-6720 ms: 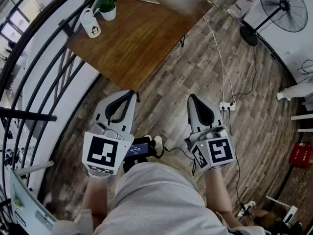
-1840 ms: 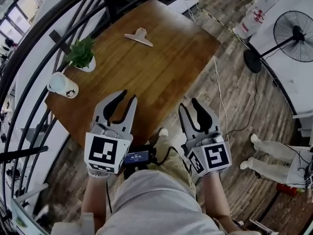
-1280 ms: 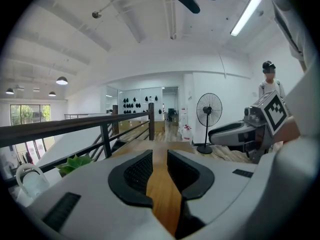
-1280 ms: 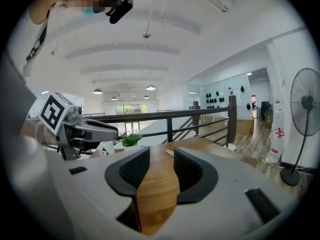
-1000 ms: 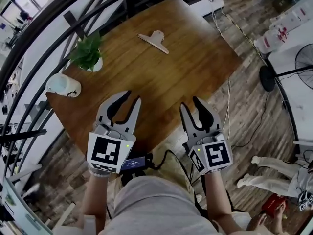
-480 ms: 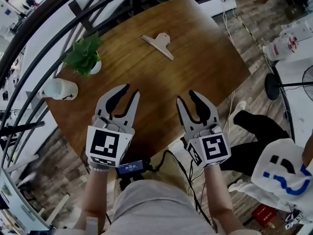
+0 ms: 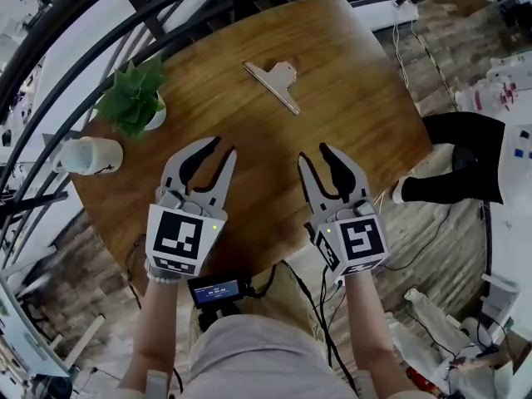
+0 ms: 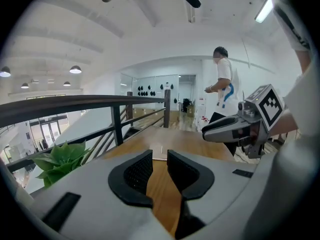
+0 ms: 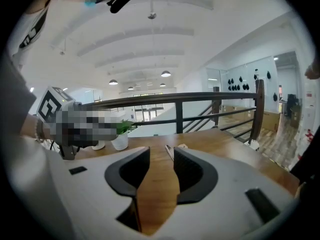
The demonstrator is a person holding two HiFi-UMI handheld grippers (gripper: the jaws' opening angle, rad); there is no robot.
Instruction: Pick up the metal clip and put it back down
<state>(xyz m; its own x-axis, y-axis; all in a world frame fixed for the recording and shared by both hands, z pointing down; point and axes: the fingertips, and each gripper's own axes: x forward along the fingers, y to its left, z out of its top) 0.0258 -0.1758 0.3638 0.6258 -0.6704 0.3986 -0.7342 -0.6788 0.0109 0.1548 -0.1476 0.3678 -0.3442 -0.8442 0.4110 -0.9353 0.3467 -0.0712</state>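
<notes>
The metal clip (image 7: 274, 83) lies flat on the far half of the wooden table (image 7: 366, 131), ahead of both grippers and untouched. The left gripper (image 7: 223, 146) and right gripper (image 7: 316, 154) are held side by side over the table's near part, pointing forward and slightly down, jaws partly open and empty, the right's gap a little wider. Since a second ago both have come forward from the near edge toward the clip.
</notes>
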